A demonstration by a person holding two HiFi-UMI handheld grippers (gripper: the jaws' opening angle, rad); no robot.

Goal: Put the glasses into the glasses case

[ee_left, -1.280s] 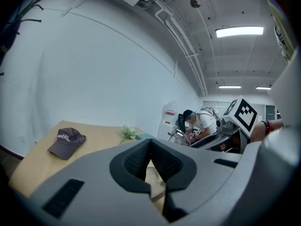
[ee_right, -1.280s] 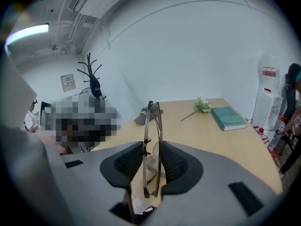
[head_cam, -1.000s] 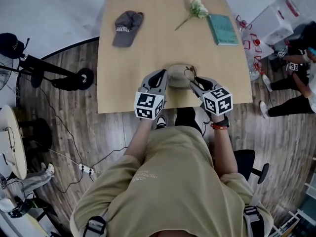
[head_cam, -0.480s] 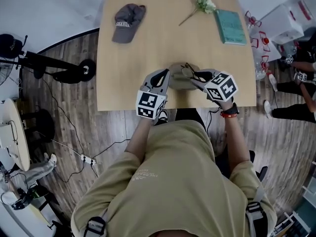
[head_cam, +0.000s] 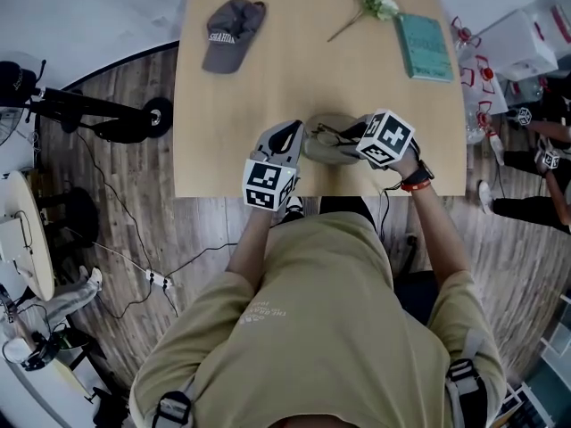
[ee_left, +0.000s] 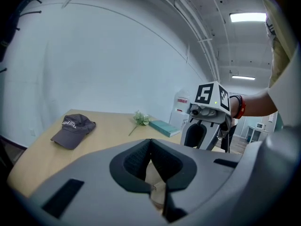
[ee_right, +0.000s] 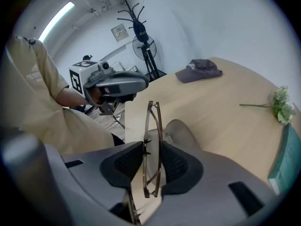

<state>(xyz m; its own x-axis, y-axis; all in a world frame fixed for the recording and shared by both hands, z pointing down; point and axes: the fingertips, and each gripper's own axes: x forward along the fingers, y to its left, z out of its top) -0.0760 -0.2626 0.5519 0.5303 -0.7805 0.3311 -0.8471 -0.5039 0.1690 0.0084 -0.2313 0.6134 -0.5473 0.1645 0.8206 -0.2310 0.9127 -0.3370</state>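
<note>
**A:** The right gripper [ee_right: 151,161] is tipped steeply down near the front edge of the table [head_cam: 268,87]. Its fingers [ee_right: 181,166] are clamped on the glasses [ee_right: 152,126], a thin metal frame standing edge-on between the pads.

**B:** And the glasses case?

**A:** The glasses case [head_cam: 321,150] is grey-beige and lies on the table close to that front edge, right between the two grippers. The glasses are held over it, off the table, with the case's rounded end showing just beyond the frame in the right gripper view.

**B:** What's the left gripper doing?

**A:** The left gripper [ee_left: 151,164] sits nearly level at the case's left end. Its fingers [ee_left: 131,164] are pressed together, with a pale sliver caught between them. That looks like the edge of the case, though it's too close to the lens to be sure.

**B:** Anything else on the table?

**A:** There's a dark cap [head_cam: 230,32] at the far left. A sprig of white flowers [head_cam: 375,0] lies at the far right, just beside a teal book [head_cam: 425,47]. All three are well apart from the case.
</note>
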